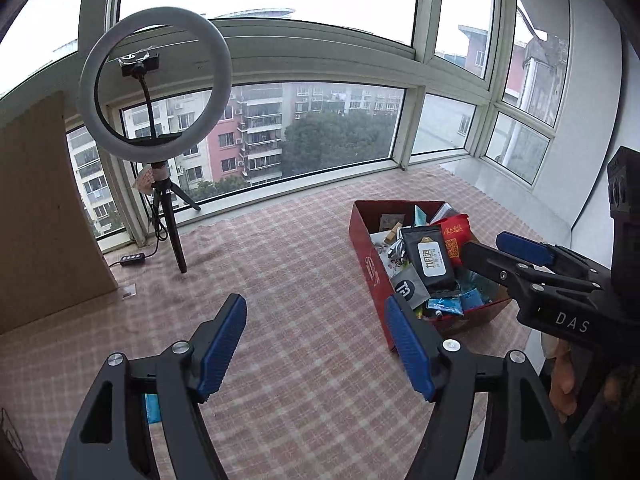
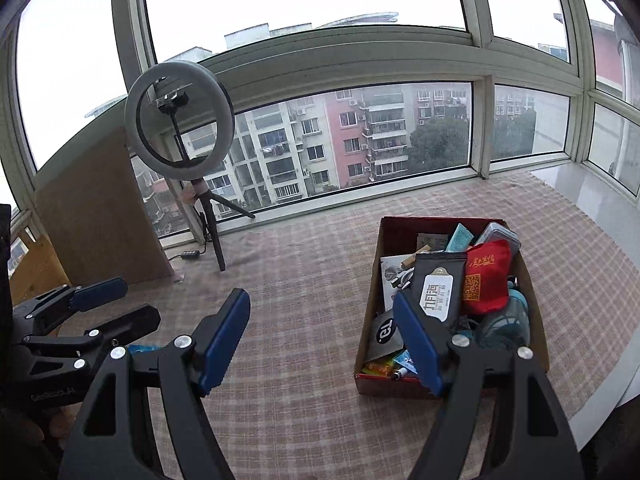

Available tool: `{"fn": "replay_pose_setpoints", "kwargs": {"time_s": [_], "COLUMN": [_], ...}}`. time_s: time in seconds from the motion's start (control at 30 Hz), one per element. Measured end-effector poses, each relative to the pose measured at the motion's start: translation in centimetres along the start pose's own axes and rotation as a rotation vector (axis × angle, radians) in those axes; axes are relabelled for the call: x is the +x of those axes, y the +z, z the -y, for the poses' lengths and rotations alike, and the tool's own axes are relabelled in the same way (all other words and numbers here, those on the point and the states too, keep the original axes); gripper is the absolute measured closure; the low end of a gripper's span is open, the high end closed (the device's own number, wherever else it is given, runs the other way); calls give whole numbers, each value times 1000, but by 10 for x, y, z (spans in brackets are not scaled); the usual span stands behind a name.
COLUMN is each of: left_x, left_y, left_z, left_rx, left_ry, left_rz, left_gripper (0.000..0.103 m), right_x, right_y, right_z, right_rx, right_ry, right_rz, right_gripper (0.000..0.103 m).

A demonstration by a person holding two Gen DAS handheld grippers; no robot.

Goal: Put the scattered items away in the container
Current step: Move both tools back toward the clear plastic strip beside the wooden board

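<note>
Hovering with jaws spread and empty, left gripper (image 1: pixel 316 344) and right gripper (image 2: pixel 320 340) over the checked table (image 1: pixel 304 264), facing the red cardboard box (image 1: pixel 370 268) lying ahead and rightward, nearer the right gripper, already brimming with packets

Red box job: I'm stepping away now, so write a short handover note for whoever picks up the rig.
Left hand-held gripper: open, nothing between its fingers.
Right hand-held gripper: open, also empty.
Red box sits on the checked cloth, packed with items: black wipes pack, red pouch, small packets.
Done: most items look boxed.
Left: a blue packet shows on the cloth behind the left gripper's frame; check it and box it.
</note>
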State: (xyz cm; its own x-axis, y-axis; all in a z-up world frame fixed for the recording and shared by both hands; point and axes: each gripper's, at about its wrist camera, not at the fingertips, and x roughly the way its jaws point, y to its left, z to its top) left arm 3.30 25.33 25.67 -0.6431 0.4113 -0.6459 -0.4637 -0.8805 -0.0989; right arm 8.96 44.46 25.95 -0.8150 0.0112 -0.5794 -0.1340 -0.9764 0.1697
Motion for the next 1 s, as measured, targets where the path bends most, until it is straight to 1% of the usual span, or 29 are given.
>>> {"fn": "replay_pose_setpoints", "kwargs": {"time_s": [0.27,0.47,0.67,0.77,0.87,1.0], "left_x": [-58,-86,-105,-111,-115,-117], "left_y": [-33,-56,-73,-83,-92,-101], "left_z": [-68,-109,-147,-167,-188,-216], "left_rx": [-73,-121,-164,-187,-194,-209], "left_ry": [83,135,186,207,222,261], "left_rz": [40,41,40,34,24,9], "left_gripper": [30,29,29,29,29,29], "right_x": [-2,-2,0,4,7,14], "right_y": [-16,-28,-37,-41,-46,-48], "right_z": [-86,-137,-176,-193,-207,-221], "right_rx": [-79,-133,-169,-185,-202,-215], "right_ry": [82,137,168,168,157,158], "right_rz": [-11,-17,-21,-35,-35,-32], "right_gripper": [30,30,30,30,30,30]}}
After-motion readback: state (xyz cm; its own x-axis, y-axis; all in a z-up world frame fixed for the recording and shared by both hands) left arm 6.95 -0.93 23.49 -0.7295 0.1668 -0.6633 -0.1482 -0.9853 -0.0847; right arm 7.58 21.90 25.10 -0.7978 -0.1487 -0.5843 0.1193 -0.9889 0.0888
